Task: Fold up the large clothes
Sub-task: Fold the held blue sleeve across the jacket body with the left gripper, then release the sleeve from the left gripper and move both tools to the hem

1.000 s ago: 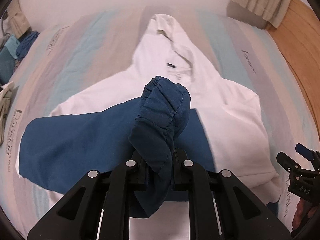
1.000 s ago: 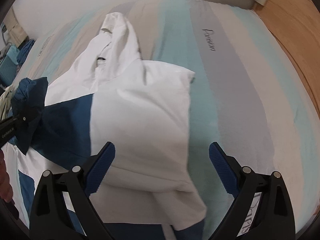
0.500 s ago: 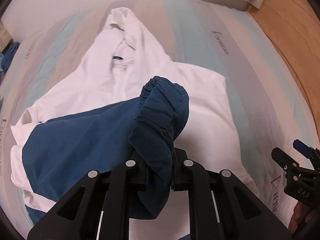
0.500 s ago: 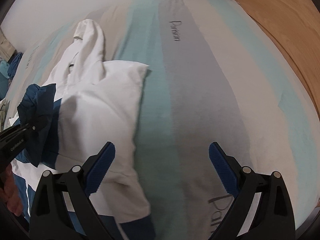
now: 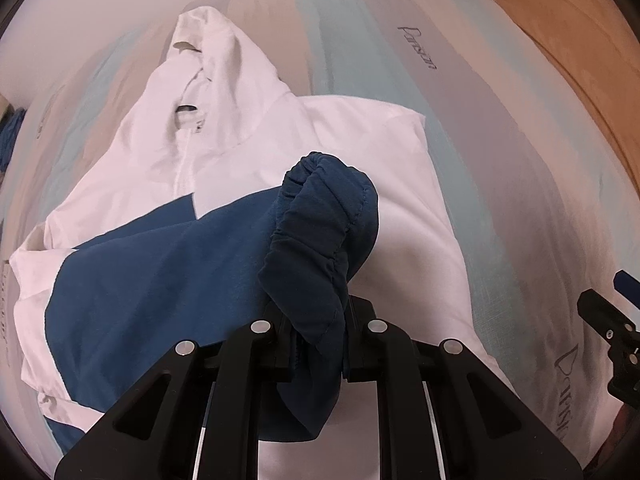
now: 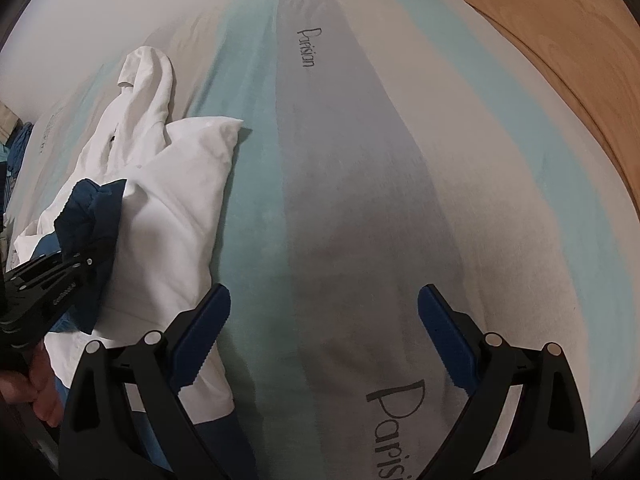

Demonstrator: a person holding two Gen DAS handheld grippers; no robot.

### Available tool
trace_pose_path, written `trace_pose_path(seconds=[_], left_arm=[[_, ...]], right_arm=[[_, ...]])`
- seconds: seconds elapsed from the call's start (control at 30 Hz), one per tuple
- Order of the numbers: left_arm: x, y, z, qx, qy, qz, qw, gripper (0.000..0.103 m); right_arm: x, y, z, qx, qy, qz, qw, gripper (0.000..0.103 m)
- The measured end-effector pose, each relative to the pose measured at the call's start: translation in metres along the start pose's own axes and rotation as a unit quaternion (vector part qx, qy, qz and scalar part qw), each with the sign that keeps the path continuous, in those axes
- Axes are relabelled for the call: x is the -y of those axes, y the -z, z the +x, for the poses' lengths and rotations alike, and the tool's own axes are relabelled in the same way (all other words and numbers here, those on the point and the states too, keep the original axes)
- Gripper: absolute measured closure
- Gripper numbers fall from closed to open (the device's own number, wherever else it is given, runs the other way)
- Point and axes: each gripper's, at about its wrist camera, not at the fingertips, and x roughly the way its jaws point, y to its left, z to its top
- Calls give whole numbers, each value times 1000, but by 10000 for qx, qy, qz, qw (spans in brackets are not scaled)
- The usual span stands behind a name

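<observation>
A white hooded jacket with blue panels lies on the striped bed, hood pointing away. My left gripper is shut on the jacket's blue elastic sleeve cuff, which bunches above the jaws and is held over the white body. The blue sleeve trails left across the jacket. In the right wrist view the jacket lies at the left, with the left gripper and the cuff over it. My right gripper stands wide open over bare bedsheet, to the right of the jacket, nothing between its blue pads.
The bed is covered by a sheet in grey, teal and cream stripes with printed words. A wooden floor runs along the bed's right side. Other clothes lie at the far left edge. A hand holds the left gripper.
Both grippers moved right across the bed. The left one carried the blue cuff over the white body, drawing the sleeve across. The right gripper left the jacket and now hangs over bare sheet.
</observation>
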Motion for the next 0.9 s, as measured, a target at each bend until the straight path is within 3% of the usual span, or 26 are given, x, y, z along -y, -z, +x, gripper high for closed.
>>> trace_pose_path(seconds=[0.37, 0.53, 0.6, 0.7, 0.9], left_arm=[[10, 3, 15, -74, -239, 74, 9997, 88], [14, -1, 14, -118, -453, 37, 9989, 80], [15, -1, 10, -114, -475, -8, 9988, 72], [18, -2, 2, -74, -382, -132, 9992, 61], [27, -2, -25, 19, -102, -278, 9996, 61]], right_arm=[[10, 10, 10, -105, -92, 45, 9999, 12], [14, 7, 11, -149, -191, -43, 9997, 12], [16, 3, 8, -156, -236, -95, 9996, 12], [17, -5, 2, -95, -295, -219, 9993, 12], [21, -9, -14, -157, -370, -288, 9988, 12]])
